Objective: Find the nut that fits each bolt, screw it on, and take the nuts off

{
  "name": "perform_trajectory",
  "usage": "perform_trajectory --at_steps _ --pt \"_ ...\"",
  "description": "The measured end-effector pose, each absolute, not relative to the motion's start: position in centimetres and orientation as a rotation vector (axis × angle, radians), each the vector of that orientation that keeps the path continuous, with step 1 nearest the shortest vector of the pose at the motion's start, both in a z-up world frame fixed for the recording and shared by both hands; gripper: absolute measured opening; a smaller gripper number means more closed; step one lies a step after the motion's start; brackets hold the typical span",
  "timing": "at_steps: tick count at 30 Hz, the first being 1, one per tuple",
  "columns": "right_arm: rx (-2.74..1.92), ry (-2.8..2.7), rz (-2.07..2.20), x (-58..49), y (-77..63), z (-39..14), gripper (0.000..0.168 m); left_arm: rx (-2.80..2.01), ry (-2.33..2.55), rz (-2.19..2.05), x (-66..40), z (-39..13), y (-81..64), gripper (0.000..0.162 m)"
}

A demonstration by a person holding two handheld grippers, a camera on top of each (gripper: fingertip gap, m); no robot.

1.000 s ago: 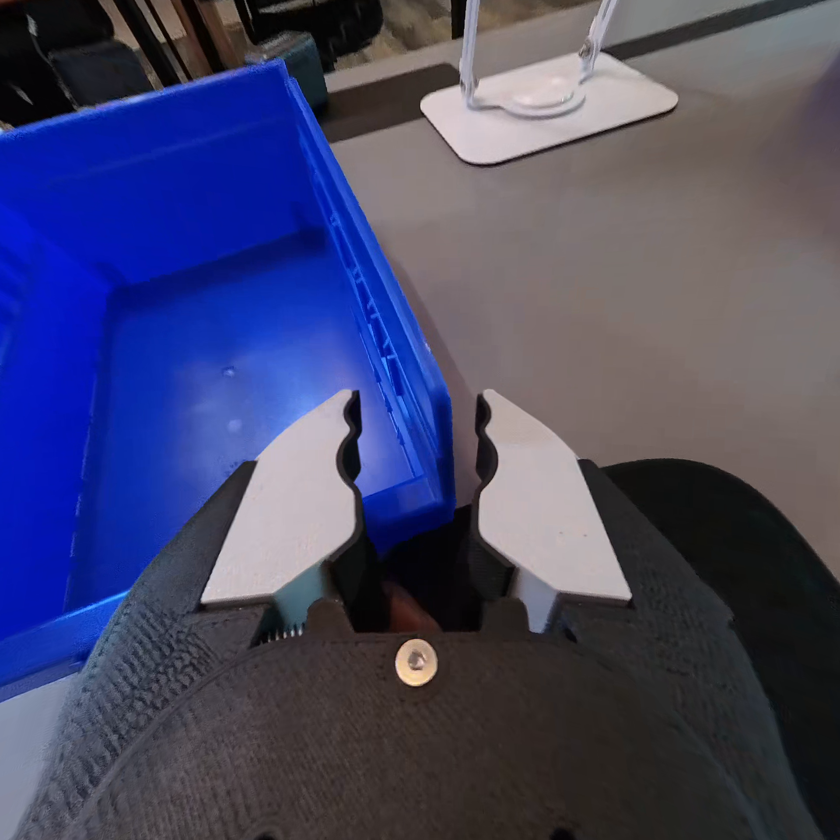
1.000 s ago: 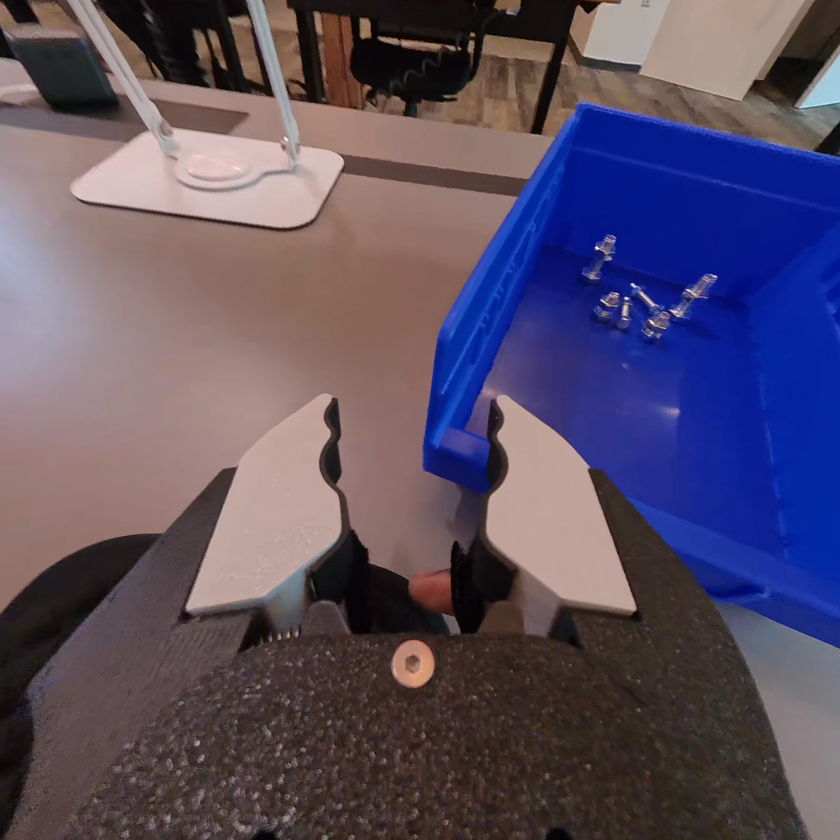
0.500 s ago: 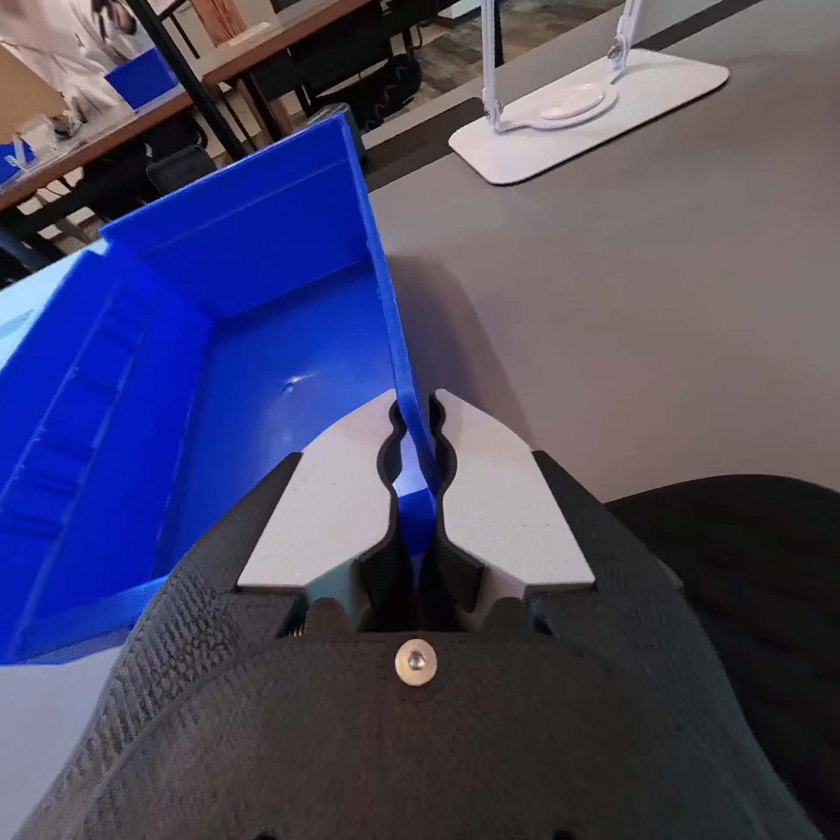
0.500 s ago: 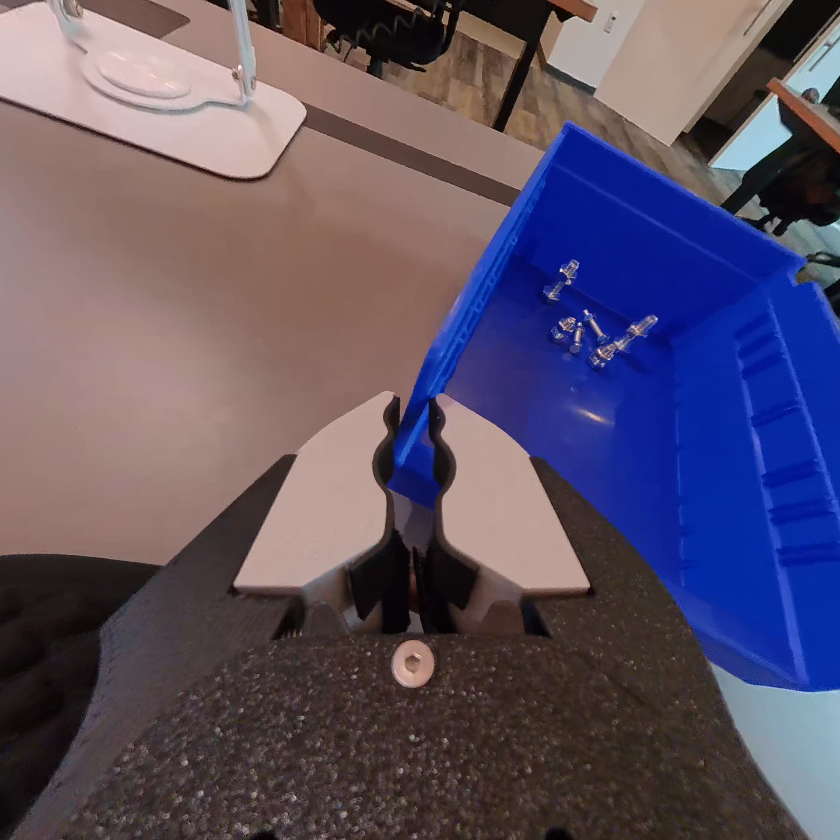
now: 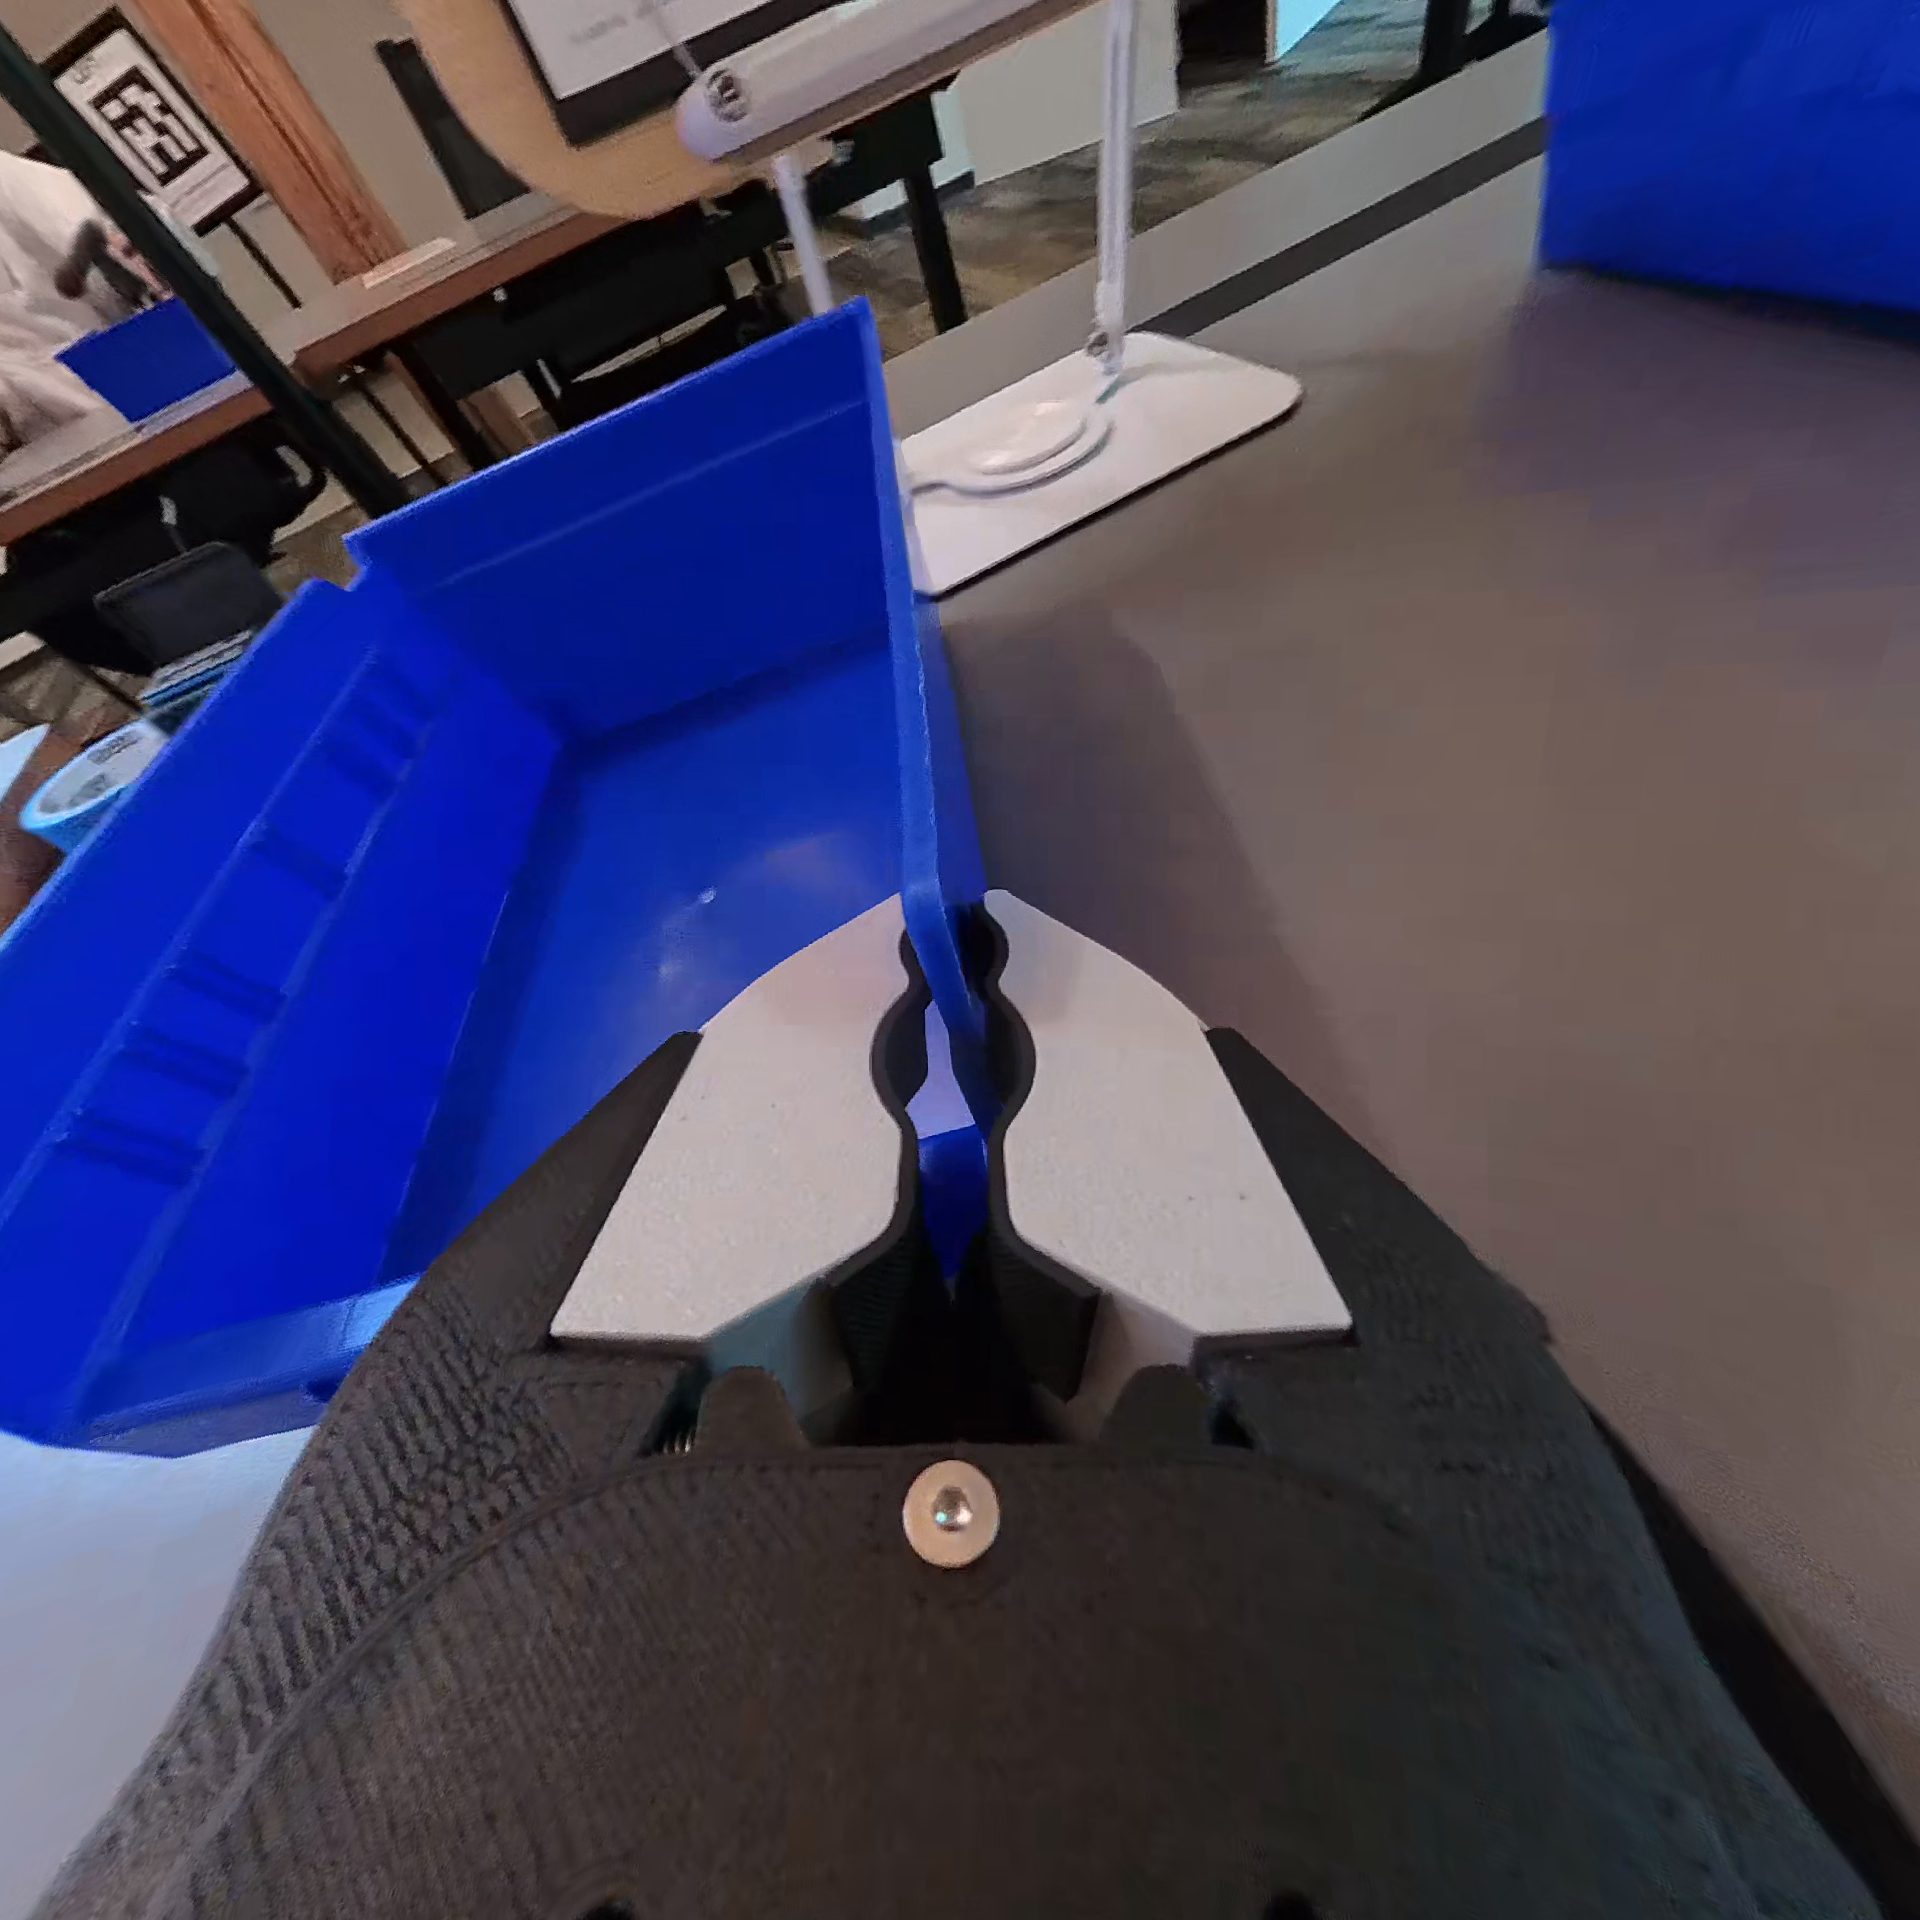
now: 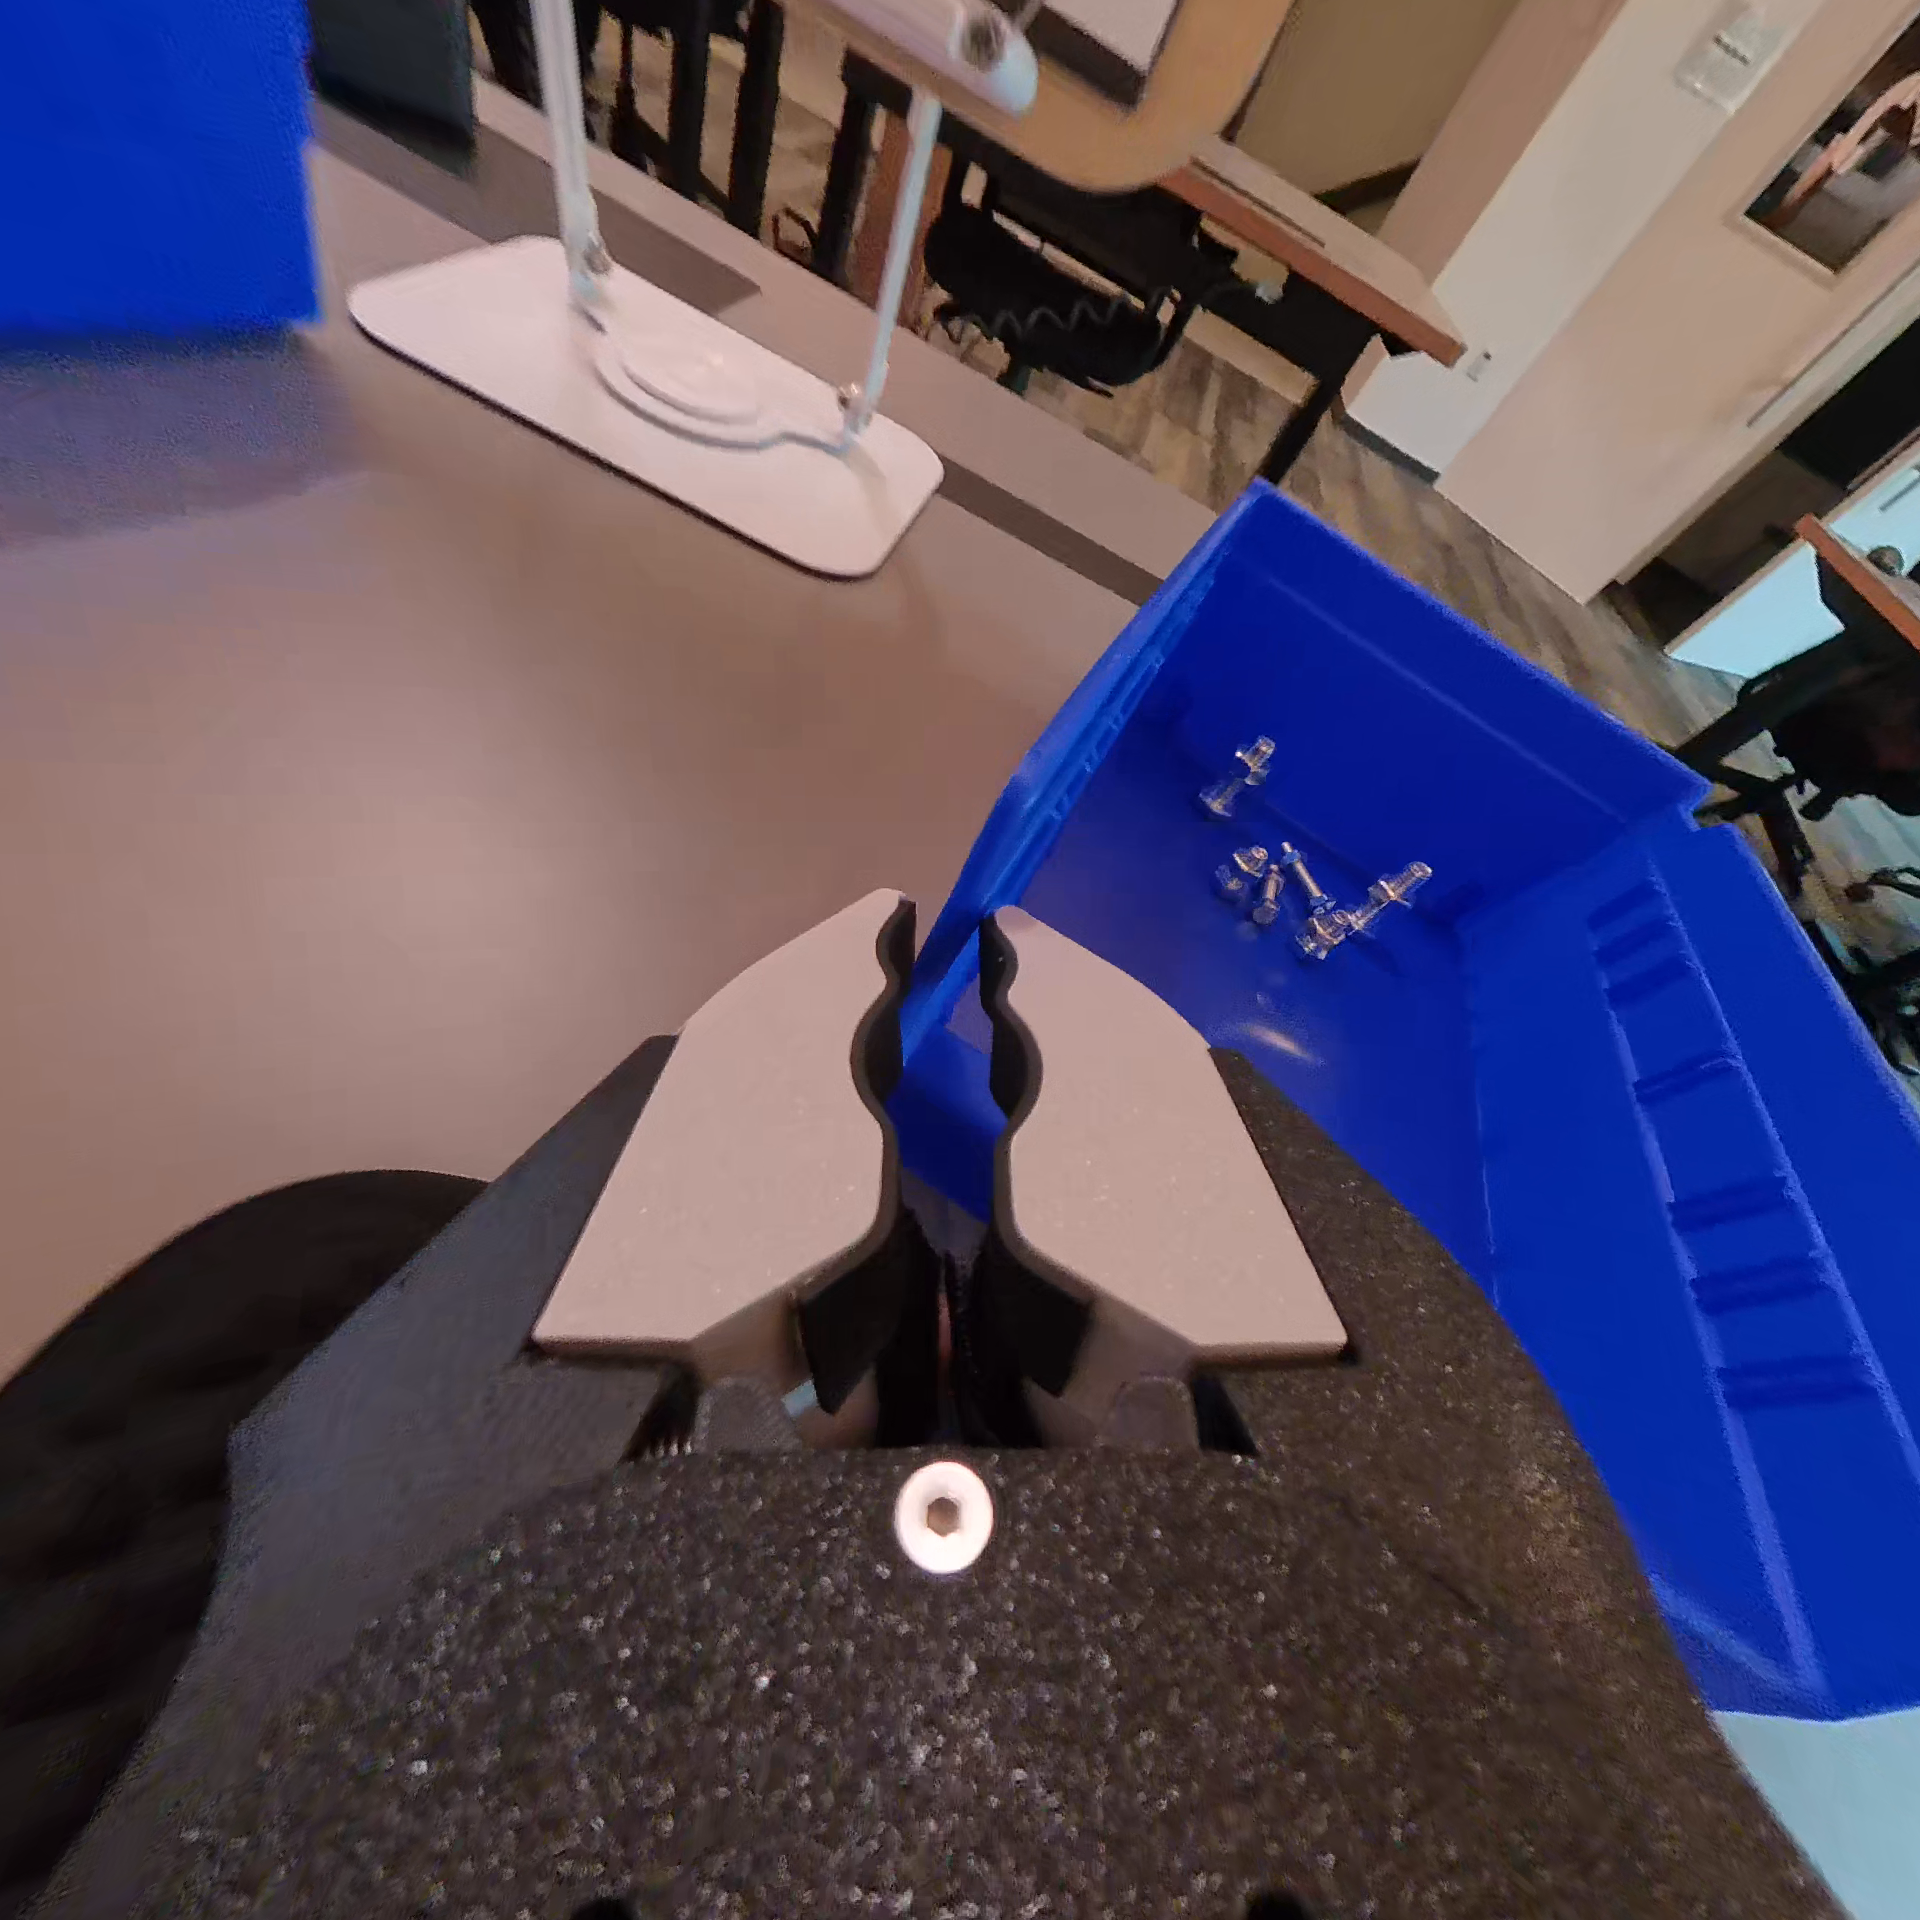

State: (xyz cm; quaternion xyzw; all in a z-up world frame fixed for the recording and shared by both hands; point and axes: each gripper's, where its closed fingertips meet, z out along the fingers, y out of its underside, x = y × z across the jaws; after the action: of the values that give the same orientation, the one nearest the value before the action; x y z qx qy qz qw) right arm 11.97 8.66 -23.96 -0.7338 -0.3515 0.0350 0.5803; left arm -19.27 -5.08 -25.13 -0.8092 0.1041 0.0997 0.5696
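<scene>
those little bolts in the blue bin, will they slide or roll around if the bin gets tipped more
Probably yes. The bolts lie loose on the smooth, shiny floor of the blue bin, so they would likely slide. Their round shafts suggest some may roll. Being small metal parts, they would probably gather against the far wall, near where they lie now, while the right tongs grip the rim.

Right gripper (image 6: 948, 940) jaws clamp the blue bin (image 6: 1548, 1049) wall, bolts (image 6: 1311, 873) inside
</scene>
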Motion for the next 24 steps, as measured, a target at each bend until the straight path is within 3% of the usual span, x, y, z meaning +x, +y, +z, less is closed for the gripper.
perform_trajectory --at_steps 14,21,24 --pt "-1.497 -0.899 0.303 2.8 2.0 -21.7 0.011 -1.890 0.339 0.145 -14.5 -25.4 -2.5 0.005" --pt "-1.504 -0.970 0.349 -1.5 -0.5 -23.4 0.012 -1.900 0.348 0.129 -14.2 -25.6 -2.4 0.007" --pt "-1.528 -1.034 0.328 -2.5 -1.0 -24.8 0.014 -1.889 0.344 0.129 -14.1 -25.4 -2.4 0.017"
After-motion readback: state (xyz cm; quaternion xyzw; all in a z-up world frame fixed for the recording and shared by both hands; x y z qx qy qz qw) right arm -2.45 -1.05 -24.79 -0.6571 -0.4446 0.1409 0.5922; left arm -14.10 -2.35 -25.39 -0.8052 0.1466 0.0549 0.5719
